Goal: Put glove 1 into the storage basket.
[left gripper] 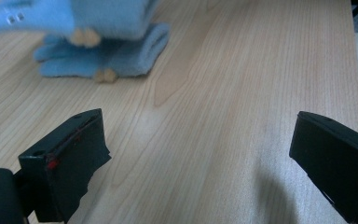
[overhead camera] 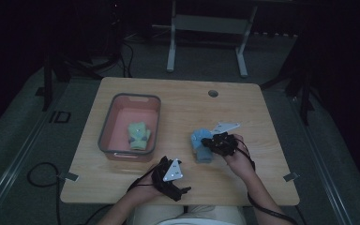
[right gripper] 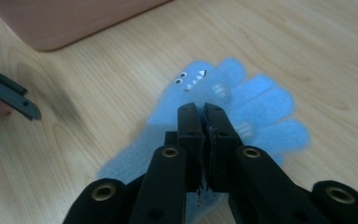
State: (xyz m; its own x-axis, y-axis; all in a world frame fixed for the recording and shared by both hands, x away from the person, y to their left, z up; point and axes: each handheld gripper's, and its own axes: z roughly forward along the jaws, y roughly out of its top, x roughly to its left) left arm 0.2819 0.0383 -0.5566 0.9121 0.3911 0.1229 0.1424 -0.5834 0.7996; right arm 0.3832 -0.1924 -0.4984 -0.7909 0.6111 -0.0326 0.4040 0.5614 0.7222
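High view: pink bin [overhead camera: 122,104] holds green glove [overhead camera: 138,136].

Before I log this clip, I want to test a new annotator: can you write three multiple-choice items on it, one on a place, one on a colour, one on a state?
1. Where does the green glove lie?
A. In the pink bin
B. On the bare table
C. Between the left gripper's jaws

2. What colour is the glove at the right gripper?
A. Red
B. Blue
C. Yellow

3. How do the left gripper's jaws stand?
A. Shut on a glove
B. Shut on nothing
C. Wide apart, with nothing between them

Answers:
1 A, the high view shows it inside the bin's walls.
2 B, the right gripper view shows pale blue fleece around the pinched jaws.
3 C, the left gripper view shows bare wood between the two jaws.
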